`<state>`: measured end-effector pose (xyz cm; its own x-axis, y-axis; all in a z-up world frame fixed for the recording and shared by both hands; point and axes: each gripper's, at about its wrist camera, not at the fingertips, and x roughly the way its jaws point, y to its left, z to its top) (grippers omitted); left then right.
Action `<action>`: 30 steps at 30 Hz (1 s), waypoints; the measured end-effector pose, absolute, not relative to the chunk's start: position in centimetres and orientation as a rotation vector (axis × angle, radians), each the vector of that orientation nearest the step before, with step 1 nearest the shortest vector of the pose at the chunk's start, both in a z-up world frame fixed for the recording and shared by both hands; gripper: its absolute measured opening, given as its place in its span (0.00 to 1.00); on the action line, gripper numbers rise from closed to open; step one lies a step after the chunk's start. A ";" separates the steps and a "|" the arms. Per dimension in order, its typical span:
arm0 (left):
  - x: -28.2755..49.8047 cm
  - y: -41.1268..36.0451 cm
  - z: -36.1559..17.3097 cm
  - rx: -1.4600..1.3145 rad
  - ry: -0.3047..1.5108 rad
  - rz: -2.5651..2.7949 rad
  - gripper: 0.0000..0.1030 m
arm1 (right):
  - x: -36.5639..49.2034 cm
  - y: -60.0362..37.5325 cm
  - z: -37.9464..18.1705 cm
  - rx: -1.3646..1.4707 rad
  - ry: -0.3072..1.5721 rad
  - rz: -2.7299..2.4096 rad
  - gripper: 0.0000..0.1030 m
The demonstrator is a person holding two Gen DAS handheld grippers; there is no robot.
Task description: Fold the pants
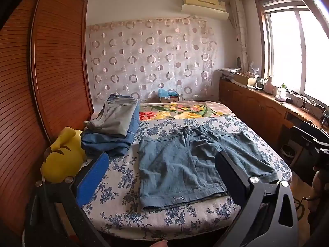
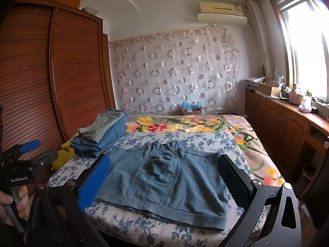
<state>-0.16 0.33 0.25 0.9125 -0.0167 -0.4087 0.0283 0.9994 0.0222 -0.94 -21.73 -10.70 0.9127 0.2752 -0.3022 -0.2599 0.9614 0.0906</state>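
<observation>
Left wrist view: the left gripper point(image 1: 160, 177) hangs spread wide and empty above the near bed point(image 1: 115, 222) edge, shorts point(image 1: 185, 164) flat just ahead. The right gripper point(image 2: 164, 177) is likewise wide, empty; folded pile point(image 2: 102, 135) far left.

A fingertip point(image 1: 159, 243) pokes in at the left wrist view's bottom edge, the rest cut off. The right finger point(image 1: 230, 177) covers part of the shorts point(image 1: 181, 164). A folded stack point(image 1: 115, 129) hides part of the yellow plush point(image 1: 61, 154). Sill clutter point(image 2: 304, 103) is too small to identify. The window point(image 2: 304, 41) is blown out, nothing visible beyond.
</observation>
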 end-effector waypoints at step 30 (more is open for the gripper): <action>-0.7 0.1 0.7 0.020 0.415 -0.023 1.00 | -1.5 -21.8 -10.5 0.056 0.302 0.288 1.00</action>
